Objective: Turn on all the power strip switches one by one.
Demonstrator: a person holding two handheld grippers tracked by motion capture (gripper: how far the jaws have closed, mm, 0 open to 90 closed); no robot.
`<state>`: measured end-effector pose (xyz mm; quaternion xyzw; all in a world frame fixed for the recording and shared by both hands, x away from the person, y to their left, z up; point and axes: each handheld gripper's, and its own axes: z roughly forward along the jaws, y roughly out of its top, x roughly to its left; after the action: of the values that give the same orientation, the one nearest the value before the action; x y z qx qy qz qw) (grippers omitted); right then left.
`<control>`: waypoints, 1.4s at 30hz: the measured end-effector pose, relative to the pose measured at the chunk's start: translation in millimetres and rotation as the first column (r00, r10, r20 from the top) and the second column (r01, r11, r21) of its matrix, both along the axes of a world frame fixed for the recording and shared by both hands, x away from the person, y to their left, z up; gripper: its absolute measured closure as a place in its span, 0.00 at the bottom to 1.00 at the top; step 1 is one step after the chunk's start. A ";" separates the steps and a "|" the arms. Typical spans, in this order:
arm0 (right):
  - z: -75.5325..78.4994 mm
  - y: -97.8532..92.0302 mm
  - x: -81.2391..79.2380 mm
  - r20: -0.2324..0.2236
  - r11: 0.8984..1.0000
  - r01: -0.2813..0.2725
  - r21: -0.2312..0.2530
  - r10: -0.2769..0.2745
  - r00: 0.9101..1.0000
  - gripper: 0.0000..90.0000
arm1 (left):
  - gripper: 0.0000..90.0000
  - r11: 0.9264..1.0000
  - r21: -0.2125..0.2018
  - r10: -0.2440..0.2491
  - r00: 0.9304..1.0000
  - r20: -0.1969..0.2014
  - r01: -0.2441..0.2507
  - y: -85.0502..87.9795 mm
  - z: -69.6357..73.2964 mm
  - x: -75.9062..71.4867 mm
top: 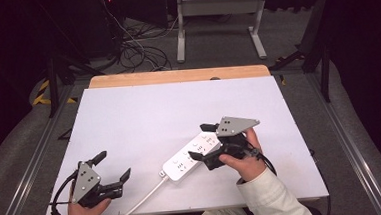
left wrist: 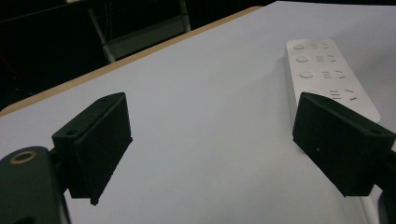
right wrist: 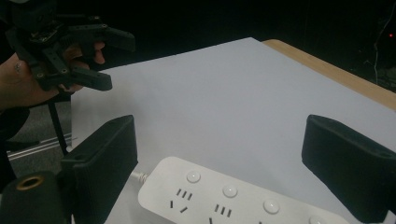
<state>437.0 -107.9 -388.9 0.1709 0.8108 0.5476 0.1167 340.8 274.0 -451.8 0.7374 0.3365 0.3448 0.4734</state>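
A white power strip [top: 189,157] with several sockets and round buttons lies slanted on the white table [top: 168,109], front of centre. Its white cord [top: 144,198] runs off the front edge. My right gripper [top: 197,142] hovers over the strip's right half, jaws open and wide apart, nothing pressed between them. In the right gripper view the strip [right wrist: 233,196] lies below and between the jaws of that gripper [right wrist: 219,158]. My left gripper [top: 116,163] sits at the front left corner, open and empty. In the left gripper view the strip [left wrist: 327,70] lies beyond the right jaw.
A wooden strip [top: 176,77] borders the table's far edge. Behind it on the floor lie tangled cables [top: 135,51] and a grey metal stand [top: 218,20]. Metal rails [top: 345,128] run along both sides. The left gripper [right wrist: 119,63] is also in the right gripper view, top left.
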 end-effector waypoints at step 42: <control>-73.8 -123.5 -0.7 -0.056 0.948 0.316 -0.042 -0.318 0.947 0.07 | 0.13 1.000 0.002 -0.001 1.000 -0.002 0.001 0.1 0.4 -1.0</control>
<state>436.3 -231.4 -462.7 0.3137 0.7848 0.5030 0.1808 339.8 274.1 -451.4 0.7386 0.3362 0.3439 0.4724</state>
